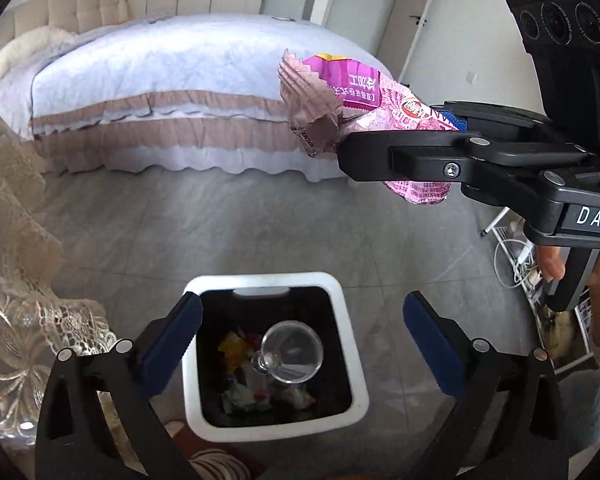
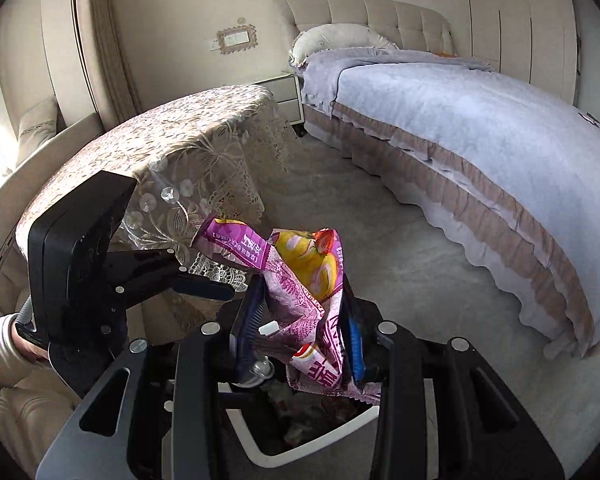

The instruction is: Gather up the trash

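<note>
The bed filled the room behind the bin, and the cloth-draped counter stood just beside the bin on its other side. The bin itself, white-rimmed and dark inside, sat on the floor with wrappers and a clear plastic cup already lying in it (the cup on top of the heap). The left gripper hung directly over the bin's mouth, its jaws wide apart with nothing between them, so its load seemed delivered. The right gripper had its jaws clamped on a crumpled pink snack wrapper, held above the bin and off toward its bed-side edge. To finish well, the wrapper probably needed carrying over the middle of the bin's opening before release, low enough that so light a thing would not drift past the rim, with the left gripper moved clear first.
</note>
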### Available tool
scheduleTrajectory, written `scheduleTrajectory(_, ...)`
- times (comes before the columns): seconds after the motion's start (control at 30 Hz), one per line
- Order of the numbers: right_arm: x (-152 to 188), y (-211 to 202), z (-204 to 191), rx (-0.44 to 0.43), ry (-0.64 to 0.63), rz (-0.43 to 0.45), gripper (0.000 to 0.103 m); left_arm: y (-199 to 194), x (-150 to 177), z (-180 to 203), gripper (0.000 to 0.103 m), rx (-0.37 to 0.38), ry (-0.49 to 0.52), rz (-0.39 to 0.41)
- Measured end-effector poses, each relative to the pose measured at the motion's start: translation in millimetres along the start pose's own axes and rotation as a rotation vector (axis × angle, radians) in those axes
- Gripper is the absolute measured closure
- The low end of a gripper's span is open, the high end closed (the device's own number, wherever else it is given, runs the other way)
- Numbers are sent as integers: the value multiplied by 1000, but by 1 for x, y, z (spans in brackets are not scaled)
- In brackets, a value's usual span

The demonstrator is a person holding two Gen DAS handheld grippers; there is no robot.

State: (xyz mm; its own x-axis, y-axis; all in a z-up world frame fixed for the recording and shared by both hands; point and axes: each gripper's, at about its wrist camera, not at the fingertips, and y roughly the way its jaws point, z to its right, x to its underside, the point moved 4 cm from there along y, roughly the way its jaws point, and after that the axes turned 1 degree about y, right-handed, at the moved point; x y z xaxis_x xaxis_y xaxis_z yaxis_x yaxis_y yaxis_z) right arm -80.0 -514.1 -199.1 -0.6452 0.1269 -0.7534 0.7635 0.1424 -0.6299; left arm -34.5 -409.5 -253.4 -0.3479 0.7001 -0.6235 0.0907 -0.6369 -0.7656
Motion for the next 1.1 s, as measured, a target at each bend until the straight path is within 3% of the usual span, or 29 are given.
scheduleTrajectory(0.13,4,8,6,-10,11,-12,65,-4,-2,-2,5,-70,18,0)
scheduleTrajectory(0.3,10,18,3,-39,14,-37,65,-33,-8,-10,5,-123,-4,73)
scheduleTrajectory(0.57,23,38,-13,-73,-19,-114,65,-50,-15,-20,5,-135,-25,120)
scheduleTrajectory(0.63,27,42,-19,-64,-56,-138,38,-54,-14,-21,5,-139,-33,132)
scheduleTrajectory(0.67,29,45,-21,-62,-72,-156,2,-56,-14,-22,5,-140,-37,135)
scheduleTrajectory(0.9,27,42,-30,-27,-143,-118,4,-68,-16,-25,5,-147,-49,167)
scheduleTrajectory(1.1,10,24,-32,1,-151,-19,4,-88,-17,-29,5,-167,-67,211)
